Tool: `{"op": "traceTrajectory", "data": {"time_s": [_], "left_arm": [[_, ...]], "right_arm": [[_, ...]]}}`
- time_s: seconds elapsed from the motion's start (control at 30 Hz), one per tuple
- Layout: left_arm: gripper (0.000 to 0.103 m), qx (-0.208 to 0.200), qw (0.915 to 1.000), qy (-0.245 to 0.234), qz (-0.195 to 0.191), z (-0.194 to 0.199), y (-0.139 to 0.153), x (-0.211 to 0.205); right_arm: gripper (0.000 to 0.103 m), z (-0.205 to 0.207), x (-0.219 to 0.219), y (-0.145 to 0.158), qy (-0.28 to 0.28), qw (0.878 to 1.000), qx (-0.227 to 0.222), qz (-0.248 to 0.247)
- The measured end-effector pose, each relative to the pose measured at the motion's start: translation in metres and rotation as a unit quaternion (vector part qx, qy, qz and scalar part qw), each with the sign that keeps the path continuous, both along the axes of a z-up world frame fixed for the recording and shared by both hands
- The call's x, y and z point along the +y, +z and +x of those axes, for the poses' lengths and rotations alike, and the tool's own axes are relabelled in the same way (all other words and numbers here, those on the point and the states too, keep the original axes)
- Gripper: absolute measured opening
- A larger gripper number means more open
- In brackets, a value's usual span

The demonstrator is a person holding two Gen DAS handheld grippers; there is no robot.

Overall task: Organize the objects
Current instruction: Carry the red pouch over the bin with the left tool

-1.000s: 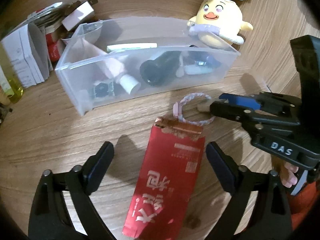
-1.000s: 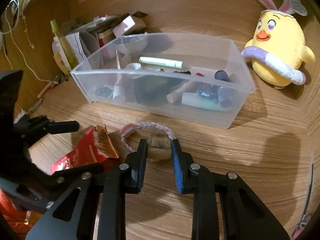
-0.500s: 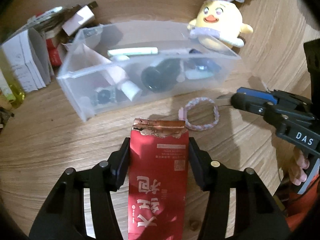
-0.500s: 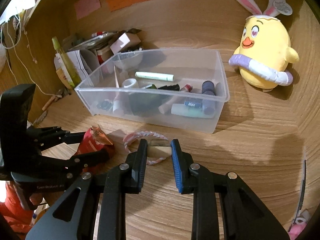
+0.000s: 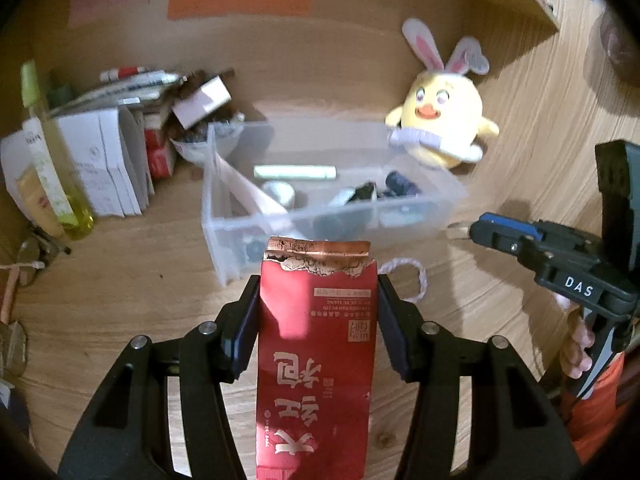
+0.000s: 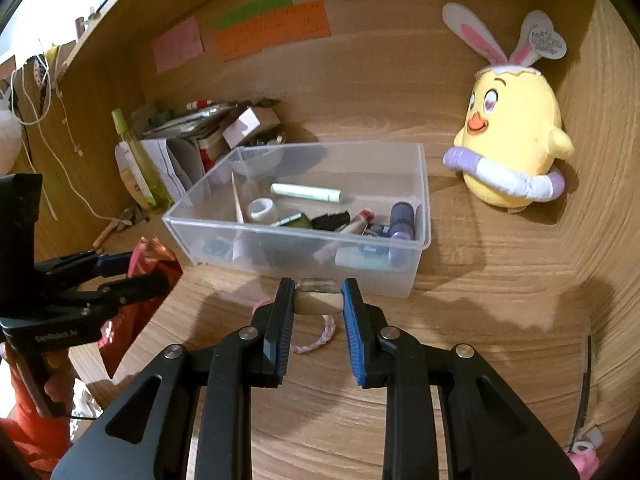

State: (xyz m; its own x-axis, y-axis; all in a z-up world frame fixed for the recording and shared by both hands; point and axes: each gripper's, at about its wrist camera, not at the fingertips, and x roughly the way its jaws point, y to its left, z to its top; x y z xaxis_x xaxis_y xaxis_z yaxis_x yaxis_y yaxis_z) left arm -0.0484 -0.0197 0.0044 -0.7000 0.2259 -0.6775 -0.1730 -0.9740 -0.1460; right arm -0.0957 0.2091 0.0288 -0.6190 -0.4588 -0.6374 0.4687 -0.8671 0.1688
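Now two tongs; left tongs (image 5: 316, 312) grip one red packet (image 5: 316, 360); one bin (image 6: 420, 200).

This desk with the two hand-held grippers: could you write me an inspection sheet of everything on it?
Surface: wooden desk, wooden back wall.
Job's things: red packet; braided bracelet with pale charm; clear bin holding tubes and bottles.
Clutter: papers and boxes, yellow-green bottle.
Grippers: left hand-held gripper clamps the packet; right hand-held gripper pinches the charm.
Cables: white cords far left.
Surroundings: yellow chick plush; sticky notes.
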Motion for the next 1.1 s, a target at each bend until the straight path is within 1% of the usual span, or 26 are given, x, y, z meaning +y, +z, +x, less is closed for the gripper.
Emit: {"op": "traceTrajectory", "data": {"time_s": [0.3,0.57,0.8,0.87,0.97,1.1], "left_arm": [[0.054,0.035,0.9991,0.015,0.018,-0.008,0.023,-0.008],[0.054,0.042,0.9984,0.025,0.03,-0.024,0.032,-0.013],[0.054,0.058,0.9975,0.031,0.024,-0.038,0.045,-0.012],[0.054,0.062,0.9974,0.035,0.016,-0.045,0.047,-0.011],[0.054,0.056,0.9975,0.043,0.002,-0.057,0.046,-0.01],[0.054,0.035,0.9983,0.046,0.01,-0.074,0.04,-0.016]], "right_arm": [[0.022,0.0,0.002,0.02,-0.004,0.999,0.028,-0.016],[0.022,-0.012,-0.001,0.027,-0.01,0.999,0.042,-0.016],[0.022,-0.027,-0.004,0.035,-0.013,0.998,0.054,-0.02],[0.022,-0.032,-0.006,0.038,-0.013,0.998,0.059,-0.019],[0.022,-0.039,-0.009,0.042,-0.015,0.998,0.065,-0.018],[0.022,-0.05,-0.011,0.045,-0.021,0.997,0.068,-0.014]]}}
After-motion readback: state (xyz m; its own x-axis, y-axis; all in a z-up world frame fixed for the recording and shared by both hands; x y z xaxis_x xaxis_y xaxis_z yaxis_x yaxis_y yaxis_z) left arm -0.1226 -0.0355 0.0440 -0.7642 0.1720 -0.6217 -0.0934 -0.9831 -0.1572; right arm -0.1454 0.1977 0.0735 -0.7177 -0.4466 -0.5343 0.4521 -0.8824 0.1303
